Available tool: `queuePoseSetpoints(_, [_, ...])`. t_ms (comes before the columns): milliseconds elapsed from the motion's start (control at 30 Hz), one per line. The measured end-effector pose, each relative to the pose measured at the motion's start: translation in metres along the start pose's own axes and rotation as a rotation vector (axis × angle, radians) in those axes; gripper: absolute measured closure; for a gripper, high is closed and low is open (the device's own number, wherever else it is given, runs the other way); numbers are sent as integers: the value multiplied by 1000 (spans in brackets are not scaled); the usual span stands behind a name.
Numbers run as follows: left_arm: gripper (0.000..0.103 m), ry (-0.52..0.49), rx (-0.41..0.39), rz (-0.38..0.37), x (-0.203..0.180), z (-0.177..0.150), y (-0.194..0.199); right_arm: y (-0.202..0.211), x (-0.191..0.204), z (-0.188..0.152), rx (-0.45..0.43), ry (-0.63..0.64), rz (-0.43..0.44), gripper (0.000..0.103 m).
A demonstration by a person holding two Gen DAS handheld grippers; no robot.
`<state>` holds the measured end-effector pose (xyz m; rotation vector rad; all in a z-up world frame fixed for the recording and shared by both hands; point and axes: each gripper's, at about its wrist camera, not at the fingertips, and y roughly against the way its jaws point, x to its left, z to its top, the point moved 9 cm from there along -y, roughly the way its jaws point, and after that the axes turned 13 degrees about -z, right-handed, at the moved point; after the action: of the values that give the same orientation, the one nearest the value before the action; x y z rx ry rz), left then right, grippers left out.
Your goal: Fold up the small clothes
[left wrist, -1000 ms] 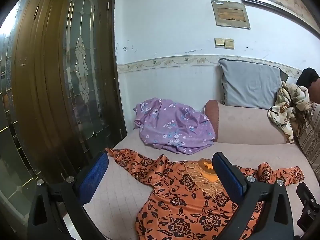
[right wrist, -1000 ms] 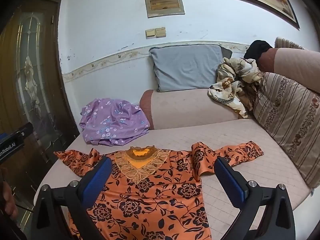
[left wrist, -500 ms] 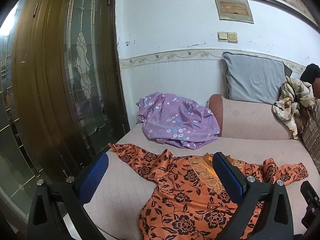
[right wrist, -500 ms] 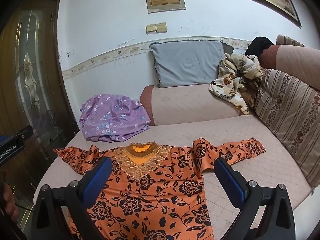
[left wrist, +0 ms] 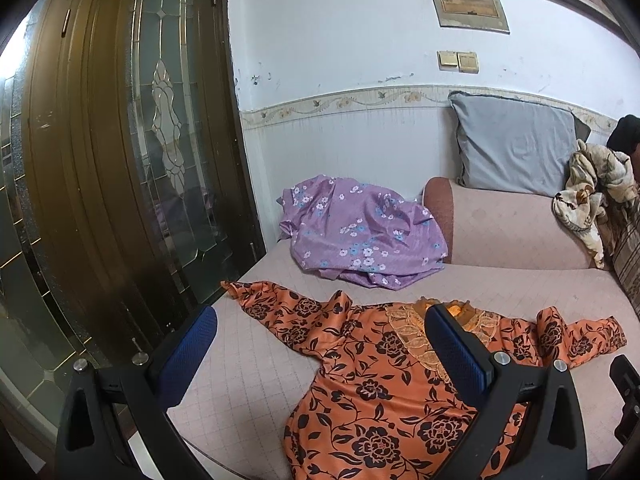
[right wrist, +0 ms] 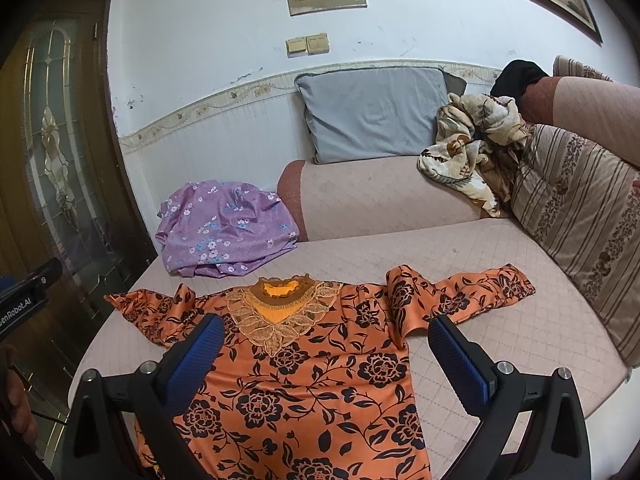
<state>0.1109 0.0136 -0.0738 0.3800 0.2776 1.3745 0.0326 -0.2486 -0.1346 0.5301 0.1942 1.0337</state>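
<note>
A pale quilted sofa seat (right wrist: 500,320) fills the foreground of a room with a white wall and a patterned border strip along it. On the seat lies the orange top (right wrist: 320,380) (left wrist: 380,380), spread flat with its front up, black flowers printed over it and a lace collar at the neck. Its neck points toward the sofa's far end, one sleeve reaching toward the door side and the other, creased near the shoulder, toward the striped cushion.

The right gripper (right wrist: 326,354) hangs above the chest of the top, its blue-padded jaws spread wide with nothing between them. The left gripper (left wrist: 320,354) is above the top's sleeve on the door side, its jaws likewise spread wide and empty.

Beyond the neck, well apart from the top, a purple cloth (right wrist: 224,232) (left wrist: 360,232) with small flowers lies bunched against the armrest (right wrist: 380,200). A grey pillow (right wrist: 372,112) leans on the wall above the armrest. Beside it, a crumpled cream floral cloth (right wrist: 472,148) rests against the striped cushion (right wrist: 580,216). A dark wooden door (left wrist: 120,160) with leaded glass stands at the sofa's other side.
</note>
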Motion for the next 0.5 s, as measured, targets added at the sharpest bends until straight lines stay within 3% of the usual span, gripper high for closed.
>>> queuePoseSetpoints(500, [0,-13,31,15,3,-2,-21,-26,5,-8,37,-6,4,0])
